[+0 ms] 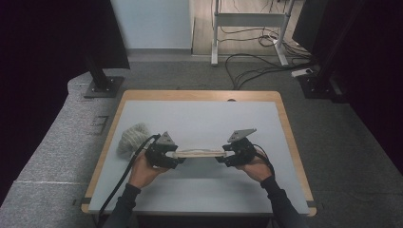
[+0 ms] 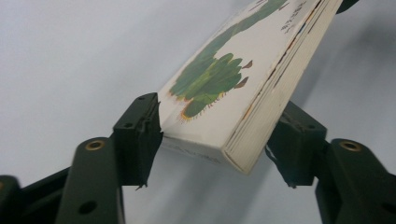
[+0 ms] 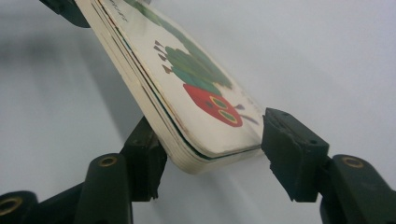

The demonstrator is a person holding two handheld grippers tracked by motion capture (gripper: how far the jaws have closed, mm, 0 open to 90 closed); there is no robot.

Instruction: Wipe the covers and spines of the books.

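Now: Book Spans Two Loosened Grippers

Nearest the person, the left gripper (image 1: 177, 157) and right gripper (image 1: 222, 156) face each other over the table (image 1: 199, 118). Between them runs a caterpillar picture book (image 1: 199, 153), its ends sitting between parted jaws that barely touch it. Farther left lies a crumpled cloth (image 1: 133, 137).

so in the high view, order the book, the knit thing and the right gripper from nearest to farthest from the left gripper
1. book: between the jaws of the left gripper, on its inner side.
2. knit thing: on the table, up and to its outer side.
3. right gripper: at the book's far end.
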